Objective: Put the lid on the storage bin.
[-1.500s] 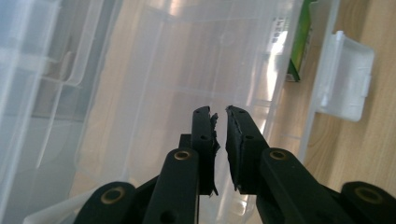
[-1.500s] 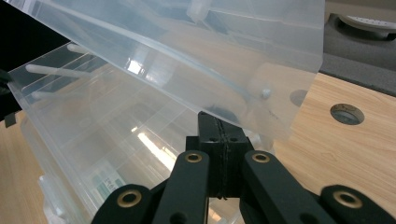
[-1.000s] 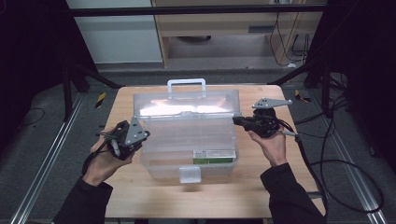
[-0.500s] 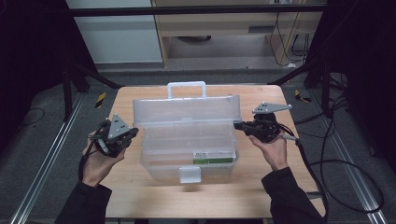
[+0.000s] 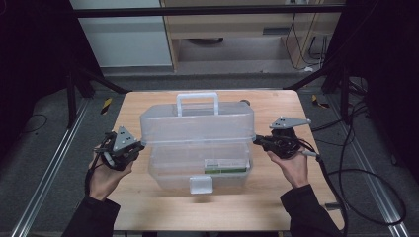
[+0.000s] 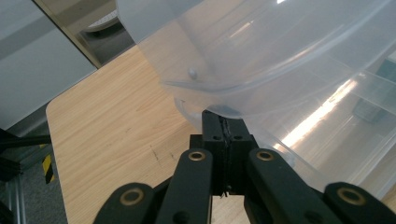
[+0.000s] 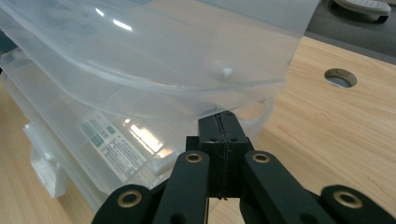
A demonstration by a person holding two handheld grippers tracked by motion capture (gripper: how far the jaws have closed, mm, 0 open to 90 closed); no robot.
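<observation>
While both grippers' jaws stayed pressed together, left gripper (image 5: 141, 146) and right gripper (image 5: 257, 140) flanked the clear plastic lidded storage box (image 5: 197, 148) mid-table (image 5: 276, 212), long axis side-to-side, handle toward the far edge; contents unreadable.

I see the clear box (image 5: 197, 153) blocking the counter's (image 5: 276, 207) middle, its raised lid (image 5: 197, 126) overhanging; bare wood lies open at both ends and in front.
</observation>
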